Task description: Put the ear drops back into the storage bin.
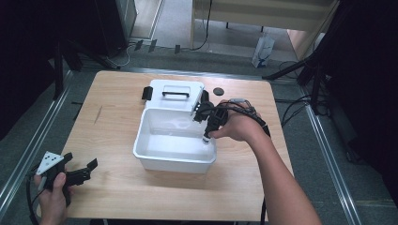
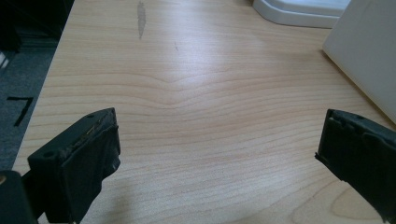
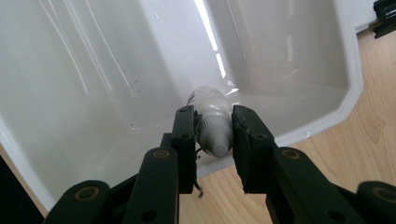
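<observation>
wooden table (image 1: 117, 126) bears white bin (image 1: 173, 159), lid (image 1: 174, 95).

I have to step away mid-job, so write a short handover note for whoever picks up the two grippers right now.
Right gripper: shut on a small white bottle, gripped at its grey cap end, held over the near right corner of the open white bin.
Left gripper: open, holding nothing, low over the table left of the bin.
Lid: lies on the table behind the bin, handle up.
Done: bottle picked up and brought to the bin.
Left: probably lower it in, release, then fit the lid.
</observation>
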`<state>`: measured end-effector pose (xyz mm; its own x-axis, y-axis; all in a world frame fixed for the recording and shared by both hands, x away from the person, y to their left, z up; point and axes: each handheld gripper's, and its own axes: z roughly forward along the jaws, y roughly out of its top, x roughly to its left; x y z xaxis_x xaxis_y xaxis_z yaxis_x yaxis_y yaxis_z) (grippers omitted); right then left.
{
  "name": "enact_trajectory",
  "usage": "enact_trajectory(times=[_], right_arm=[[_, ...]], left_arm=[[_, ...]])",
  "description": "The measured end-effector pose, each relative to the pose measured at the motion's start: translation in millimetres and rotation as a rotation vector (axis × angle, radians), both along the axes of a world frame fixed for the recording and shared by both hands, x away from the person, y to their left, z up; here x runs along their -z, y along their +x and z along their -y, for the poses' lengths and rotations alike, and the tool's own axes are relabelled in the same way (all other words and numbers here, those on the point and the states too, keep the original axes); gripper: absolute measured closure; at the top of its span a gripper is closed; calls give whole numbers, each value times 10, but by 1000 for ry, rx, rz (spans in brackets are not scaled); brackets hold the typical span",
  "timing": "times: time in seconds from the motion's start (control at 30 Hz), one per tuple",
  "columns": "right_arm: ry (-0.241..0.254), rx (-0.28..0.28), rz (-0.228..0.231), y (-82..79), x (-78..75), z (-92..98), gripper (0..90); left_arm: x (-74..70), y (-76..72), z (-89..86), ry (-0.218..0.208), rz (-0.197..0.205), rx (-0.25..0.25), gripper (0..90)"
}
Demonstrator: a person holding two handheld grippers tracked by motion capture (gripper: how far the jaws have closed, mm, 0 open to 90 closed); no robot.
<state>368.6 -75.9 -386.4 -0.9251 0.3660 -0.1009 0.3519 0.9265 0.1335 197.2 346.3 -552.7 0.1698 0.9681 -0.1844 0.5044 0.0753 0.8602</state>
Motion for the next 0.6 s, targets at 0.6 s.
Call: enact_trajectory(times=[0.6], right_arm=[[-77, -122, 4, -42, 290, -82, 720]], left_arm=[[-1, -3, -1, 3, -3, 4, 0]])
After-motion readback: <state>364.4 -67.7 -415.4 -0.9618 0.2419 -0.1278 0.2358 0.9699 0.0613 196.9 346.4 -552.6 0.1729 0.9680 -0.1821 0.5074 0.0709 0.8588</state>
